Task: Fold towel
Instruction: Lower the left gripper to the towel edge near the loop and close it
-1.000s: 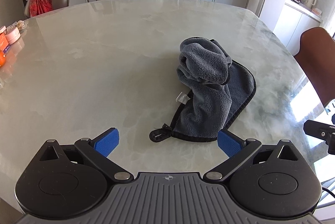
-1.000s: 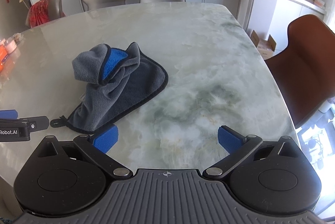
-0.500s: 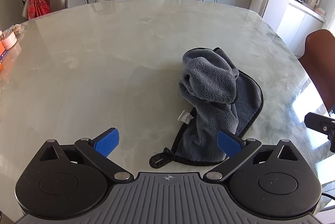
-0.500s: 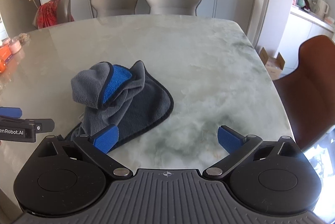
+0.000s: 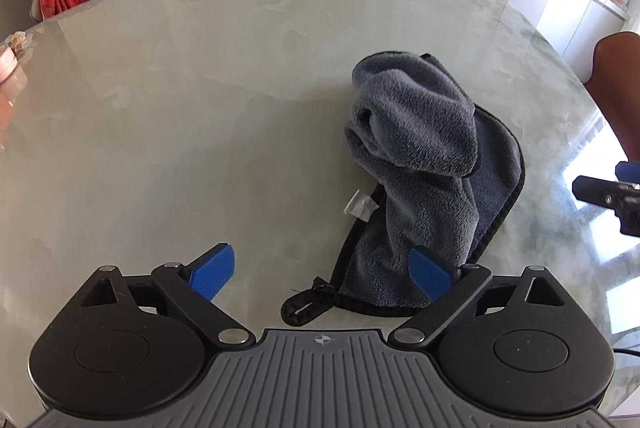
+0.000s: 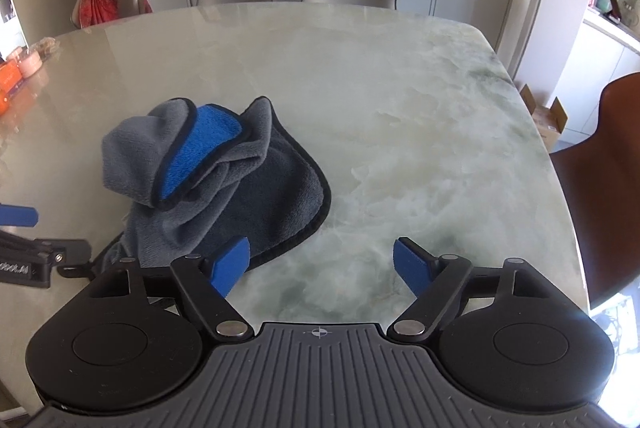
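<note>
The grey towel is lying crumpled on the marble table, bunched into a hump at its far end with a blue inner face showing in the right wrist view; its near edge is lying flatter, trailing a black hanging loop and a white care label; nothing is folded yet, so the heap is probably waiting to be spread first.

The left gripper is hanging over the near corner, with the loop sitting between its blue pads; that placing is suggesting a grab at the corner by the loop; its jaws are standing wide and just beginning to close, with the near hem under the right-hand pad, though whether that pad is brushing the cloth is hard to judge from this angle; nothing is being gripped.

The right gripper is approaching the towel's other near corner; its jaws are closing from wide, with its left-hand pad over the black-bound hem and bare table between the pads; it is holding nothing; the two tools are bracketing the near edge, likely to lift and shake the towel flat.
</note>
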`<state>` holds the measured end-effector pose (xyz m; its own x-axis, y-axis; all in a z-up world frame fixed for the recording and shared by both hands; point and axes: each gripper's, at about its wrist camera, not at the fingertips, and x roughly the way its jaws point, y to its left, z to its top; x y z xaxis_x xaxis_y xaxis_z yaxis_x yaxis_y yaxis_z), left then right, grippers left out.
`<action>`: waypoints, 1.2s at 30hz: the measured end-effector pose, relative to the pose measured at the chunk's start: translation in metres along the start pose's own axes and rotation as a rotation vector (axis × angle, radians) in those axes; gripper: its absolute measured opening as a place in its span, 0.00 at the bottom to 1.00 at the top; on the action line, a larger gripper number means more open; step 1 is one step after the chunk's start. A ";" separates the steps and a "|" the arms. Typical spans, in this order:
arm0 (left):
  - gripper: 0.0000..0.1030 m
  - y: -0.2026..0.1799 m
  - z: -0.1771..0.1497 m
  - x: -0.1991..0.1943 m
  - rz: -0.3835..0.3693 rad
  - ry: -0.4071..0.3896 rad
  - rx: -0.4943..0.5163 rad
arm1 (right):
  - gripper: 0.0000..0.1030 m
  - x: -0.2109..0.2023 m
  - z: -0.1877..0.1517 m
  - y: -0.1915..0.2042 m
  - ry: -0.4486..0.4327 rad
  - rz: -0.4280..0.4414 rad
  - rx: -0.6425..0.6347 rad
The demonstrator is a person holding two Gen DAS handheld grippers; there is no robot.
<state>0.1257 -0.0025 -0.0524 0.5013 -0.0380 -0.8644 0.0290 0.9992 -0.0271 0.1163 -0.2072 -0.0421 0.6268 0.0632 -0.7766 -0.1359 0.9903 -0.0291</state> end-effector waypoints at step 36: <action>0.74 -0.008 -0.009 0.047 0.009 0.114 0.012 | 0.71 0.100 0.025 -0.013 0.117 0.046 -0.037</action>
<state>0.1415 -0.0121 -0.0974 0.4001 -0.0270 -0.9161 0.0359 0.9993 -0.0138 0.2002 -0.2103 -0.1038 0.5257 0.0915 -0.8457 -0.1923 0.9813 -0.0133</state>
